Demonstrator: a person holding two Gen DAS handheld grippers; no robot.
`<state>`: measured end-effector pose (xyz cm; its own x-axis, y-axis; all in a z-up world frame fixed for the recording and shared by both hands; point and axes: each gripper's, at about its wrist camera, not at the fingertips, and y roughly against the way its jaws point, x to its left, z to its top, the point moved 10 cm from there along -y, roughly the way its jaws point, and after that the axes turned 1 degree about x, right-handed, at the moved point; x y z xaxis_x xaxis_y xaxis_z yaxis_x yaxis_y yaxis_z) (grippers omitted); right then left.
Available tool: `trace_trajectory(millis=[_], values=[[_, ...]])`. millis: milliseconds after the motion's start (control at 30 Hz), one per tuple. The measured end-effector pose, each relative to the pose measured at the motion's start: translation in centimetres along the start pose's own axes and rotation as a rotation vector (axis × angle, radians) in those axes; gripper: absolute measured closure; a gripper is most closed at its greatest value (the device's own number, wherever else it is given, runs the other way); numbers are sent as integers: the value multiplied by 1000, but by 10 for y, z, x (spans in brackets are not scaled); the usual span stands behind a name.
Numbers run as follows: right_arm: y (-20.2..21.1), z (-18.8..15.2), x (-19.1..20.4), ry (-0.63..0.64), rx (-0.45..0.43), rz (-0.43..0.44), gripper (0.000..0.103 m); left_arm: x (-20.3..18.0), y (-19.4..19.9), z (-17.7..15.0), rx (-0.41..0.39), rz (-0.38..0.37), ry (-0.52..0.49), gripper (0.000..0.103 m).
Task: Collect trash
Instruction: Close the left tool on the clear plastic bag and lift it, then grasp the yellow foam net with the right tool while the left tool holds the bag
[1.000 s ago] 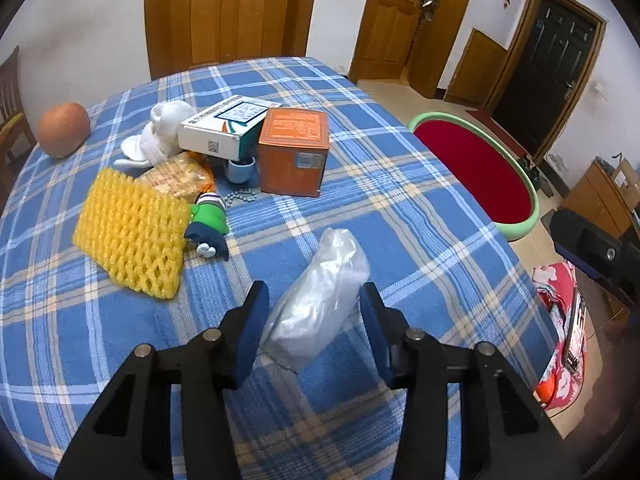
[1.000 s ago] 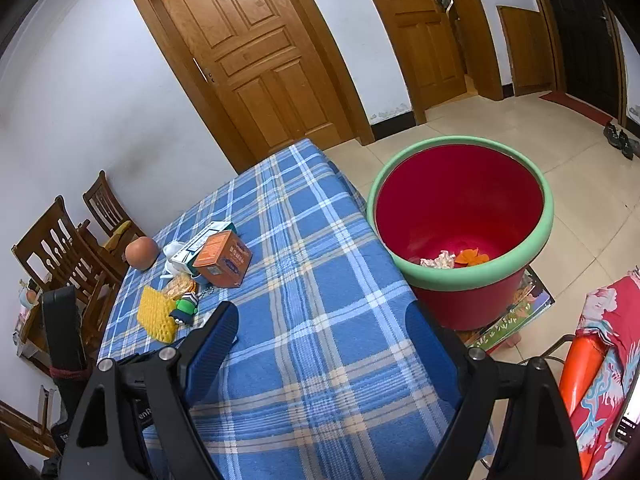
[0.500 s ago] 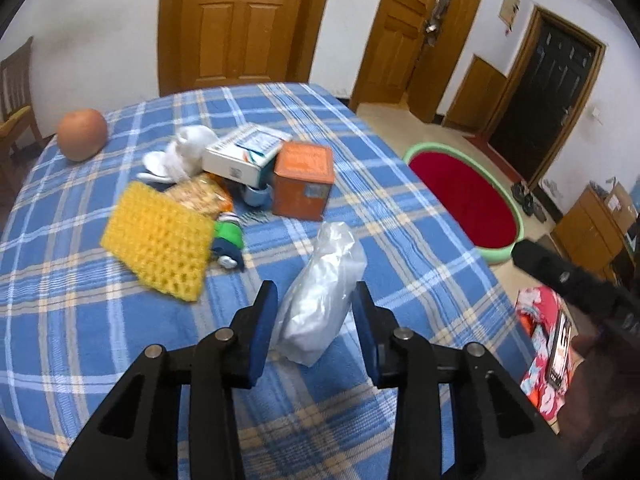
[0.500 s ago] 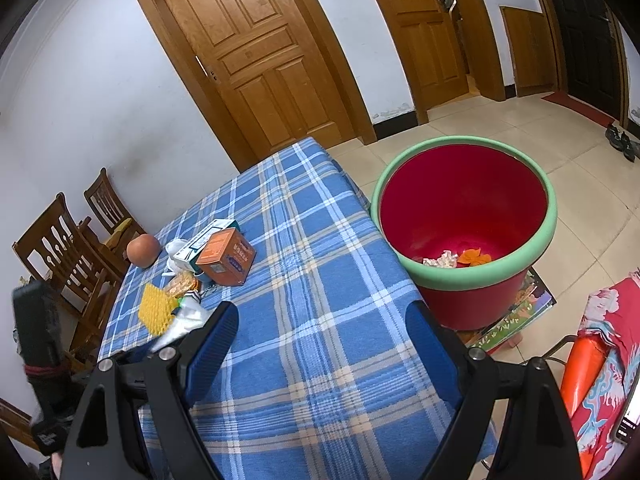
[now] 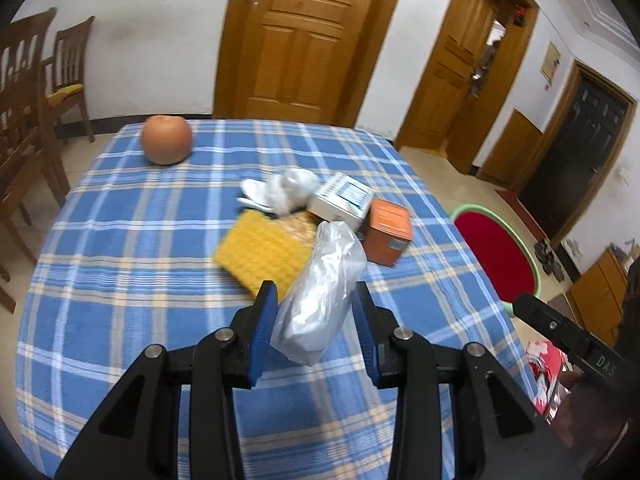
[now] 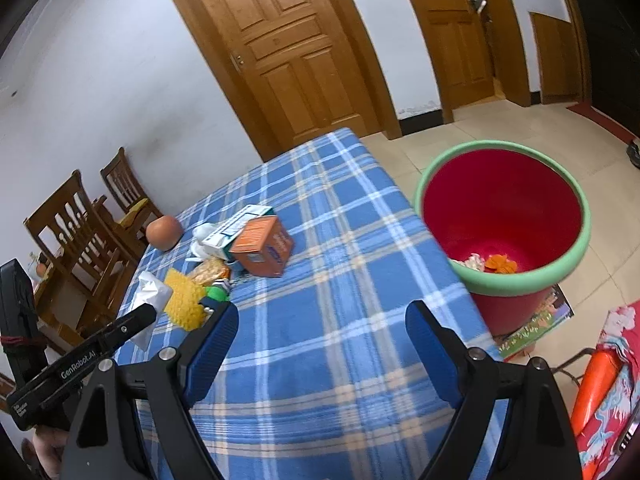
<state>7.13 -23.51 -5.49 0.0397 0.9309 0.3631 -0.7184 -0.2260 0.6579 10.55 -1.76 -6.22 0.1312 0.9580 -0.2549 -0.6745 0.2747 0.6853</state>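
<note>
My left gripper (image 5: pixel 316 312) is shut on a crumpled clear plastic bag (image 5: pixel 324 292) and holds it above the blue plaid table (image 5: pixel 120 280). The bag also shows in the right wrist view (image 6: pixel 150 300), held by the left gripper. My right gripper (image 6: pixel 320 344) is open and empty above the table's near edge. A red bin with a green rim (image 6: pixel 500 216) stands on the floor right of the table, with some trash inside; it also shows in the left wrist view (image 5: pixel 500 252).
On the table lie a yellow foam net (image 5: pixel 260 252), an orange box (image 5: pixel 388 232), a white box (image 5: pixel 340 200), crumpled white tissue (image 5: pixel 280 190), a snack packet (image 6: pixel 208 270), a green toy (image 6: pixel 216 292) and a round orange fruit (image 5: pixel 166 140). Wooden chairs (image 5: pixel 24 120) stand at the left.
My left gripper closed on the plastic bag and lifted it off the table, tilting upward. The right gripper shifted a little, staying open.
</note>
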Motion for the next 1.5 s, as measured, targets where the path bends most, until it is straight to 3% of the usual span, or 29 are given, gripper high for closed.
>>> trace_trajectory(millis=[467, 1200, 1400, 1467, 1500], values=[[-34, 1, 50, 91, 51, 56, 16, 61, 7, 7, -30, 86, 110, 65], [-110, -27, 147, 321, 228, 134, 16, 126, 4, -1, -26, 145, 224, 65], [-130, -29, 161, 377, 249, 136, 34, 128, 2, -4, -19, 140, 231, 65], [-132, -27, 163, 404, 232, 123, 53, 128, 1, -4, -17, 139, 231, 65], [-133, -27, 164, 412, 232, 120, 56, 127, 1, -4, -16, 137, 231, 65]])
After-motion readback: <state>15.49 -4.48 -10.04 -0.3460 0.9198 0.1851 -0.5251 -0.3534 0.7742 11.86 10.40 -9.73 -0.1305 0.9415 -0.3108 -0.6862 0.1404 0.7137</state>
